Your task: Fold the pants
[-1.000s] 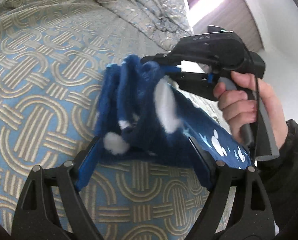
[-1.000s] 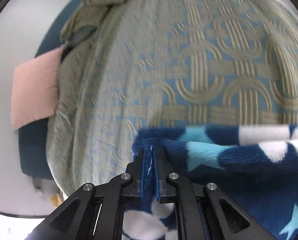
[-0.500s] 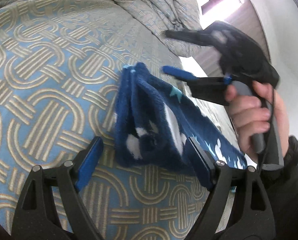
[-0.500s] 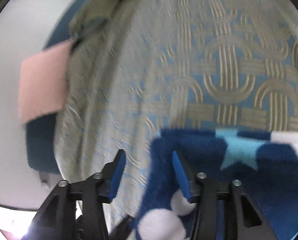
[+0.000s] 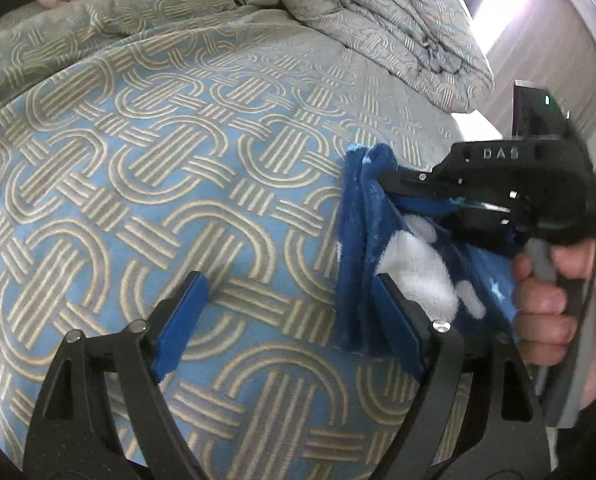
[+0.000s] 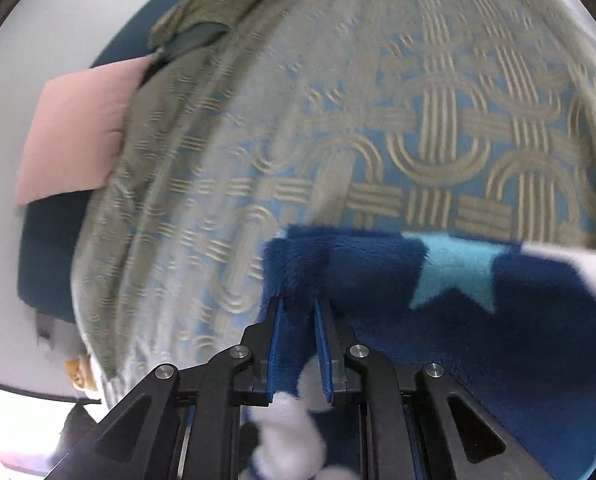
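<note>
Pants (image 6: 477,320) clamped in right gripper (image 6: 298,312) fingers; left gripper (image 5: 290,308) fingers apart.

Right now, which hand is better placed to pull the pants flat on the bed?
Right. The right gripper is clamped on the pants edge; the left gripper is open, fabric beside one finger.

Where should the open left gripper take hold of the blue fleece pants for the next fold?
Probably the stacked folded edge of the pants, approached from the bedspread side. The left gripper is open there, and the right gripper, jaws just closing, already clamps the far corner.
</note>
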A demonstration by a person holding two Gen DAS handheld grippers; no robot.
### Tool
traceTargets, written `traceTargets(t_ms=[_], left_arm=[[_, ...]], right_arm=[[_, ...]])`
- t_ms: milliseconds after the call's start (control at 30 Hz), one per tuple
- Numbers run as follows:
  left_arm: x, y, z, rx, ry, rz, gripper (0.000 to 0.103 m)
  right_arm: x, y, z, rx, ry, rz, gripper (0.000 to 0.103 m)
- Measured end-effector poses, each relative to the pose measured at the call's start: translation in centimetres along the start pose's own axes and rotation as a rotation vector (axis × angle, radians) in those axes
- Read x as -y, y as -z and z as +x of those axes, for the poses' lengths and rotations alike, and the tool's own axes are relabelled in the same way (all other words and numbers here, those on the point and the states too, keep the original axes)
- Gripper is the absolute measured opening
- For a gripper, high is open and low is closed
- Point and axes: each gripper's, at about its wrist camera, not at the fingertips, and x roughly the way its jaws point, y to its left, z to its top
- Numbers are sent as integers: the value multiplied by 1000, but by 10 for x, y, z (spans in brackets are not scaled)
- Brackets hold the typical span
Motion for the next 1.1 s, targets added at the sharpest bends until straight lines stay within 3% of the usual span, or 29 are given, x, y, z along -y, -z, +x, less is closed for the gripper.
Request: traceTargets(t_ms=[133, 200, 267, 367, 467, 567, 667, 800, 1033, 1100], left_arm=[[-7, -2, -1, 5, 22, -13, 84], [-13, -2, -6, 12, 77, -62, 84], [-31, -7, -10, 11, 190, -187, 84], [-50, -9, -23, -22, 328, -353, 84], [-40, -3, -58, 13, 397, -399, 84], [-14, 6, -77, -32, 459, -408, 84], [12, 19, -76, -104, 441, -420, 84], [33, 30, -50, -193, 381, -456, 84], [45, 29, -1, -253, 338, -525, 84], [44, 25, 5, -233, 339, -545, 84]], right_arm=[[10, 2, -13, 13, -64, 80, 18], [14, 14, -38, 34, -107, 126, 28], [17, 34, -75, 62, -169, 120, 31], [25, 70, -133, 102, -214, 94, 48], [60, 116, -193, 161, -233, 136, 59], [111, 161, -233, 192, -278, 280, 63], [158, 199, -259, 203, -310, 424, 64], [191, 228, -274, 212, -307, 505, 64], [206, 249, -291, 217, -328, 473, 64], [206, 249, -292, 219, -320, 456, 64]])
